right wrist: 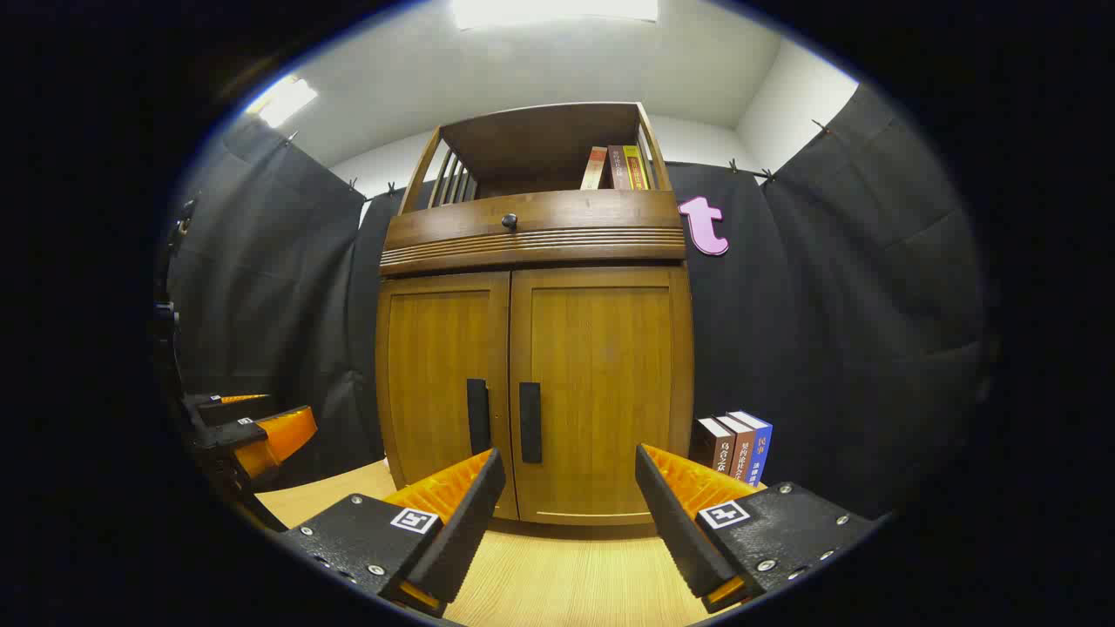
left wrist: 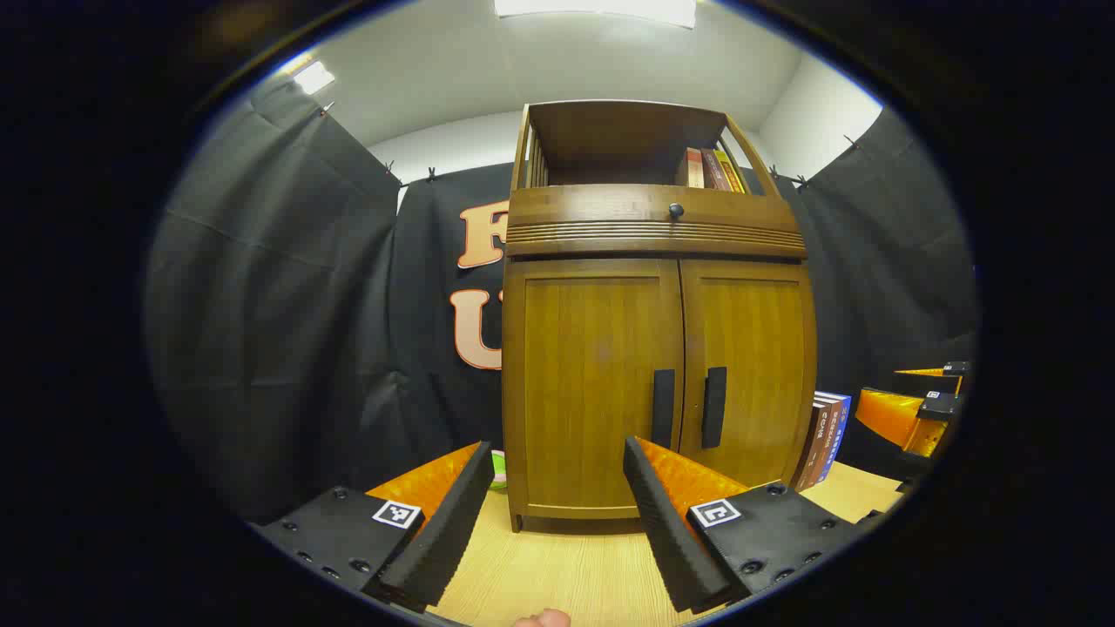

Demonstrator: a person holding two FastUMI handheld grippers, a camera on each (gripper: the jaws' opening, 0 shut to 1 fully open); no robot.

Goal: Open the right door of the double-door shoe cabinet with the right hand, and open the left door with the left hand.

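Wooden shoe cabinet [right wrist: 531, 348] doors sit closed; both spread grippers [left wrist: 557, 514] [right wrist: 566, 522] risk slipping off the slim handles [right wrist: 530, 422]

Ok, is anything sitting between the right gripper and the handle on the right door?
Nothing visible. The right gripper is open and faces the shut right door; only bare table lies before its handle. The books stand off to the right of the cabinet.
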